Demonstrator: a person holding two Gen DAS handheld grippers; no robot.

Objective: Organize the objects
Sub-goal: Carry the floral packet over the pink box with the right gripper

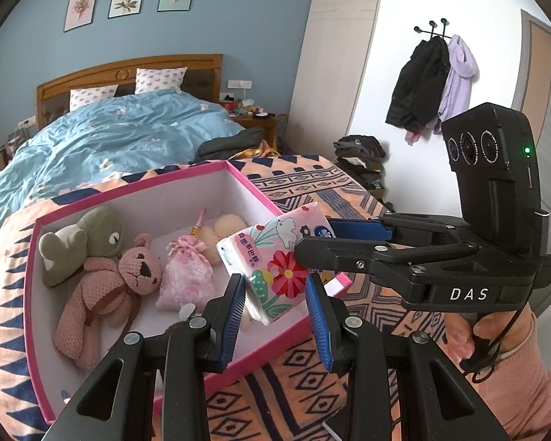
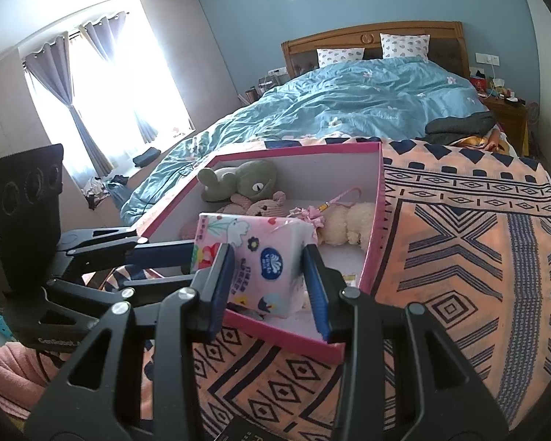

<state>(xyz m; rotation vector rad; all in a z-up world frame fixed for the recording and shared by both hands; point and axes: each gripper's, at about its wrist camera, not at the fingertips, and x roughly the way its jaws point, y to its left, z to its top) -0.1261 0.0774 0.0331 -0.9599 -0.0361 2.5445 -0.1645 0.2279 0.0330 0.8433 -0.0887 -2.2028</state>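
Observation:
A pink flowered tissue pack (image 1: 275, 261) (image 2: 260, 253) hangs tilted over the near corner of an open pink-rimmed box (image 1: 143, 180) (image 2: 297, 149). My left gripper (image 1: 275, 312) (image 2: 189, 264) is shut on the pack's lower end, a pad on each side. From the right, my right gripper (image 1: 314, 239) (image 2: 272, 279) is shut on the same pack. In the box lie a green plush (image 1: 92, 239), a brown knitted bear (image 1: 128, 279), a pink pouch (image 1: 187, 272) and a cream plush (image 2: 345, 224).
The box rests on an orange and navy patterned blanket (image 2: 459, 257) at the foot of a bed with a blue duvet (image 2: 349, 103). Folded dark clothes (image 2: 459, 125) lie on the bed's right edge. Coats (image 1: 433, 84) hang on the wall above a clothes pile (image 1: 360, 158).

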